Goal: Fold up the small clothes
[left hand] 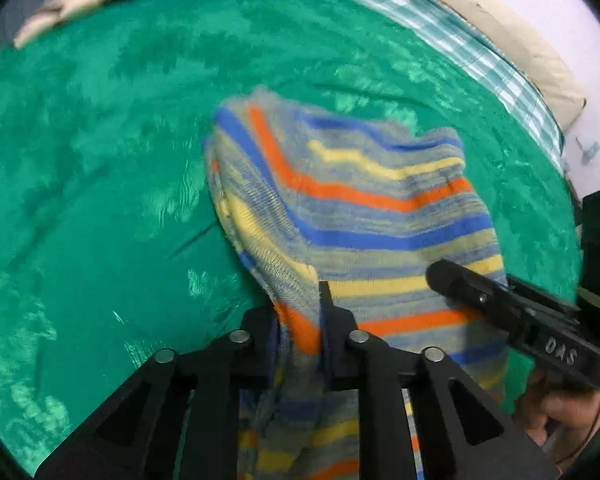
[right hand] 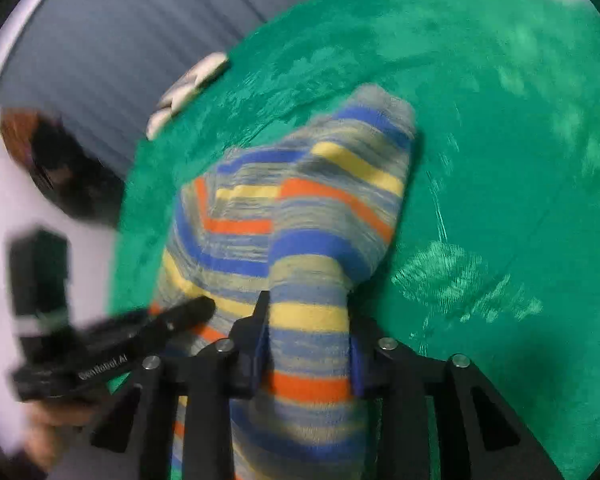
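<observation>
Sock (left hand: 340,208) – striped blue, orange, yellow and grey – held up over the green cloth (left hand: 100,160), seen first from the left wrist. Left gripper (left hand: 300,320) closed tight on a bunched edge of it, fabric pinched between the two fingers and trailing down behind them. Rest of the knit spread forward and to the right, sagging in folds. Right gripper (left hand: 460,280) reaching in from the right edge, its dark tip lying against the same fabric; bite not clear from this side. Pale folded items (left hand: 80,4) at the far left rim of the cloth, well apart. Checked fabric (left hand: 460,40) along the far right border.

From the right wrist: right gripper (right hand: 308,344) clamped on a thick band of the sock (right hand: 300,220), which fills the narrow gap between the fingers and hangs below. Toe end rising ahead, lifted off the green cloth (right hand: 500,160). Left gripper (right hand: 180,316) coming in from the left – blurred – with its tip against the fabric. Pale items (right hand: 188,84) at the cloth's far left edge.
</observation>
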